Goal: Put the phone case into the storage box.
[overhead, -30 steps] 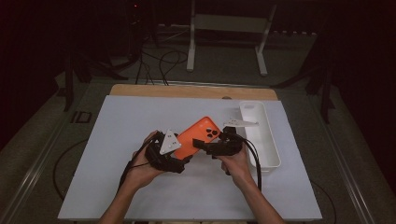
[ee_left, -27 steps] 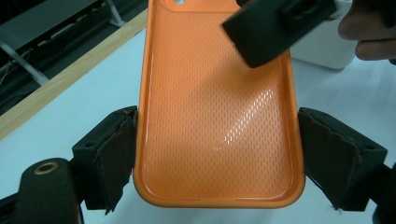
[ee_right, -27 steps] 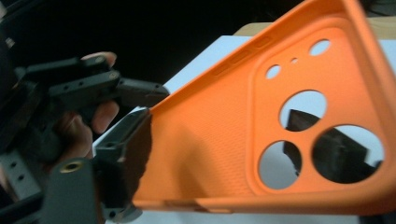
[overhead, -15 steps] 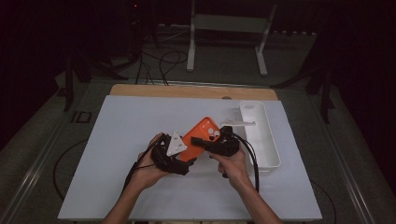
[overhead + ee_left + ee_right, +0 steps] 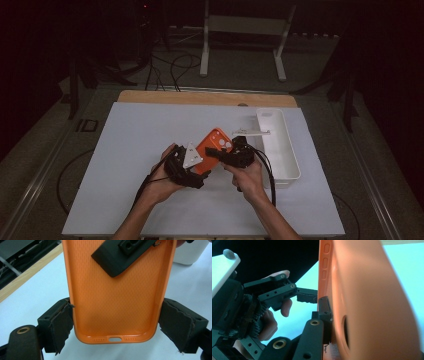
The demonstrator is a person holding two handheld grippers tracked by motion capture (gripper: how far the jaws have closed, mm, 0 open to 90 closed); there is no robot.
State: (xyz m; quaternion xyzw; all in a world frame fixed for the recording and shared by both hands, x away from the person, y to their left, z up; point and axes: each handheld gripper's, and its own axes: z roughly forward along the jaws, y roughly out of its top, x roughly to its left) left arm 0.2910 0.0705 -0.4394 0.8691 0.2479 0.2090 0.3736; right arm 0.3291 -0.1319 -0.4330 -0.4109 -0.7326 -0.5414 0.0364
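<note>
dark floor, cables and a metal stand are lying behind the pale blue-grey table top (image 5: 125, 150), and a long white plastic tray (image 5: 287, 150) is sitting at its right side with a small white strip resting across its near rim.

the orange soft-plastic phone case (image 5: 212, 145) is being held up off the table between both tools, near the middle and just left of the tray. the left gripper (image 5: 115, 327) is clamping the case across its width at the bottom end, near the charging slot, with both worn foam pads (image 5: 63, 322) pressing on the case's side walls. the right gripper (image 5: 224, 153) has just been closing, and it is now pinching the wall of the case at the upper end; one of its black jaws is lying flat inside the textured shell in the left gripper view, while the other is sitting on the outside beside the camera cut-out.

judging from this, the pick-up and the two-handed hold are done. the case is looking empty, with no phone inside, and nothing has gone into the tray yet. what is remaining is probably flexing, turning or carrying the case toward the tray, and then letting go.
</note>
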